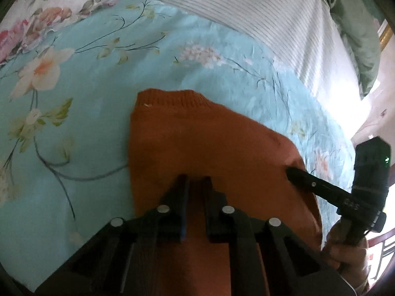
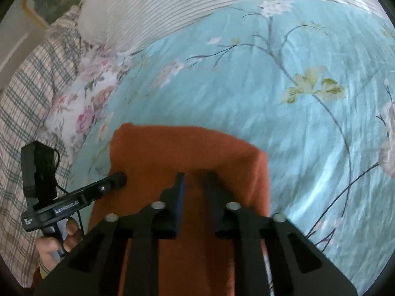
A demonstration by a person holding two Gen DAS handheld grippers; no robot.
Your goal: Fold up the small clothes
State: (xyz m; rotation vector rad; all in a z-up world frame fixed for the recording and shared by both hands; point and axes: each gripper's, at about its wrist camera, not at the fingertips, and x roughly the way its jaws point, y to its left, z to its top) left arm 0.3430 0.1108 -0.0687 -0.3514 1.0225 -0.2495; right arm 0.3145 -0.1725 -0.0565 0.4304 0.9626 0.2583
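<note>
A: Sweater (image 1: 209, 143) lies on the bed (image 1: 86, 128), under both grippers. Left gripper (image 1: 196, 180) looks clenched on knit; blurry.
B: Right gripper (image 2: 193, 176) nearly closed too, seemingly pinching. Lift evenly, fold flat.

An orange knitted sweater (image 1: 197, 143) lies folded on the near part of the bed, ribbed hem at its far edge.

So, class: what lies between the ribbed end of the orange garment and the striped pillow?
Only bare turquoise floral bedsheet lies between the orange garment and the striped pillow; the left wrist view shows it.
</note>
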